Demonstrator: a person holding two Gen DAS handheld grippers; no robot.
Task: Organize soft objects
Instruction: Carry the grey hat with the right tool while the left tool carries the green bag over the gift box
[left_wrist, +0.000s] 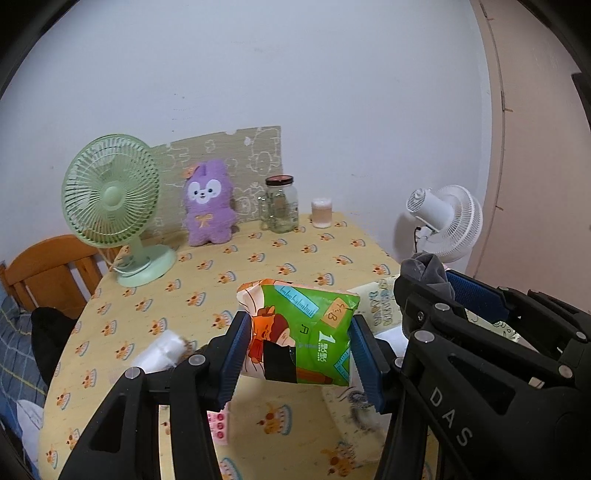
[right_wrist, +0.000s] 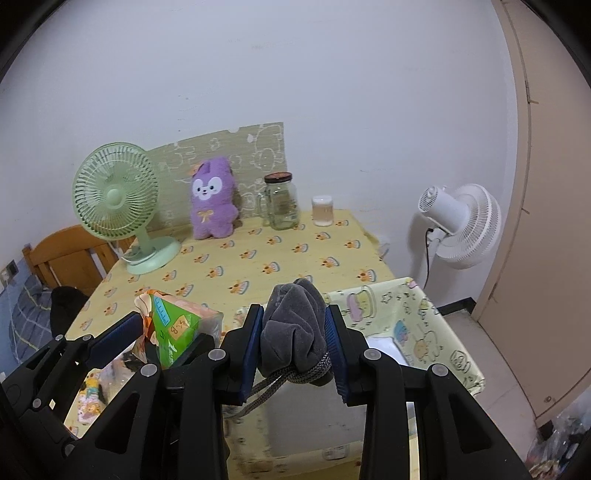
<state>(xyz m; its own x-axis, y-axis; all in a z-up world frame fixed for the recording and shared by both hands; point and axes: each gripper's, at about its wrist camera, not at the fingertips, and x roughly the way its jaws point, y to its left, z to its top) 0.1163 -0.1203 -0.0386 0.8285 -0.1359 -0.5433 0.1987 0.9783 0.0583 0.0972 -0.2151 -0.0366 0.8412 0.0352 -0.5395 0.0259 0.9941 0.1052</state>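
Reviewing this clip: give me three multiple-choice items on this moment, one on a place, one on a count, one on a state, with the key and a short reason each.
1. Where does the purple plush rabbit stand?
A. in the fabric bin
B. at the back of the table, between the green fan and the glass jar
C. on the chair

2. How many fans are in view?
A. one
B. two
C. three

3. What is the right gripper doing?
A. shut on the grey cloth pouch
B. open over the table
C. shut on the jar

Key: 1 B, the green fan is on its left and the glass jar on its right; 2 B, the green one plus the white fan; 3 A, the grey cloth pouch is pinched between its pads.
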